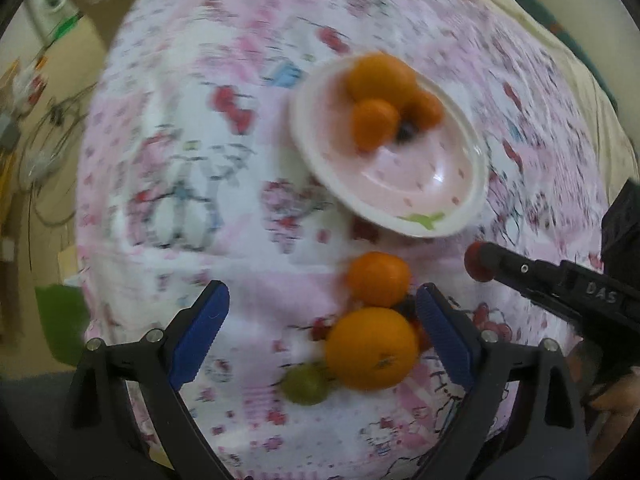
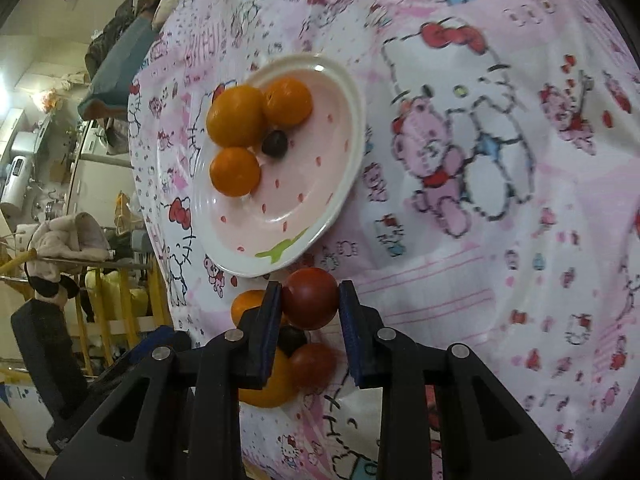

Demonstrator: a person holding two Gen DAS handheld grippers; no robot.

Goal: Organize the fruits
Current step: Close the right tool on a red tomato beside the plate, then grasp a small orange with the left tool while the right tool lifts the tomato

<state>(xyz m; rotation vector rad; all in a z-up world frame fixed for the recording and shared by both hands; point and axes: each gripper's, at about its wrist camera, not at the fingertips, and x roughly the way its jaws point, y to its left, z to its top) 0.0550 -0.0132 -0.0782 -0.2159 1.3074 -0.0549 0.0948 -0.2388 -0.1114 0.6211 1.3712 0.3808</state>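
Carrying a red fruit (image 2: 310, 298) clamped in its jaws, the right gripper (image 2: 309, 300) needs a short reach to the plate (image 2: 344, 184) at centre frame; left gripper (image 1: 320, 340) jaws apart.

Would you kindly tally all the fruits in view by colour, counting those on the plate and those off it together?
Orange fruits: 5
Red fruits: 2
Dark fruits: 2
Green fruits: 1
Total: 10
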